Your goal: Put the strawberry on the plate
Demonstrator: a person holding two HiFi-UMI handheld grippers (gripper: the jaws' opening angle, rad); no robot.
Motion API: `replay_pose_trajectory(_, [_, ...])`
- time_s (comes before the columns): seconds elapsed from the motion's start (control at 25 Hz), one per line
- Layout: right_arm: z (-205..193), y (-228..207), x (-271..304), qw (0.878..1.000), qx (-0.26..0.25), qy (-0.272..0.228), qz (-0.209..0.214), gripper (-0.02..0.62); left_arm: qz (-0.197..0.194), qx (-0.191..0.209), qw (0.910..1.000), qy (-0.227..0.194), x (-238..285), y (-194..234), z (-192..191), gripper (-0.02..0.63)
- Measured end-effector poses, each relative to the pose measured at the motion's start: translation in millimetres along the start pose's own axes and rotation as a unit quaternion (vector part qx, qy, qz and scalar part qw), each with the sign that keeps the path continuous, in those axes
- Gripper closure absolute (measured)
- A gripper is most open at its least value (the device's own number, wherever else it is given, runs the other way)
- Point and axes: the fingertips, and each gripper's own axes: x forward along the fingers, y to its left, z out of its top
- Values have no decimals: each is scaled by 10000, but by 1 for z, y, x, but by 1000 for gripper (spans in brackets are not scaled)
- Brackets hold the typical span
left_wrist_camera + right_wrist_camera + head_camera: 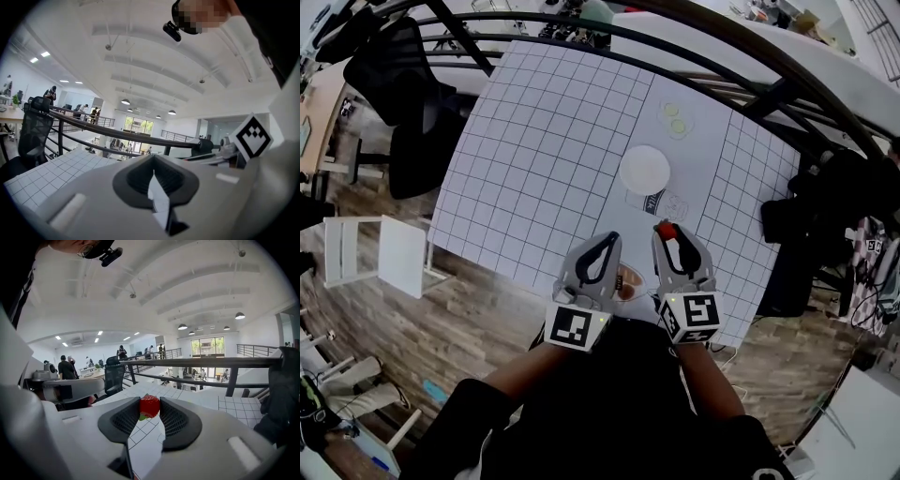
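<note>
A red strawberry [666, 229] is pinched at the tips of my right gripper [667, 232], over the near edge of the grid-patterned table [544, 141]. In the right gripper view the strawberry [149, 406] sits between the dark pads [174, 420] of my right gripper [150, 403], above the table. The round white plate [644, 170] lies further out on the table, beyond both grippers. My left gripper [609, 238] hangs just left of the right one. Its tips meet with nothing held, as the left gripper view shows of my left gripper [153, 159].
A printed white container [656, 202] lies just this side of the plate, and two green slices [676, 118] lie beyond it. A brown round thing [628, 281] shows between the grippers. A black chair [403, 84] stands left, dark bags [825, 206] right, and a black railing [722, 37] behind.
</note>
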Motion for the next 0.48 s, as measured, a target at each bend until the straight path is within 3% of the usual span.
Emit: replay_pose_trajectory(0.48, [-10,-26,33,9994,-124,323,91,465,258,-66,9995,147,16,9,-10,597])
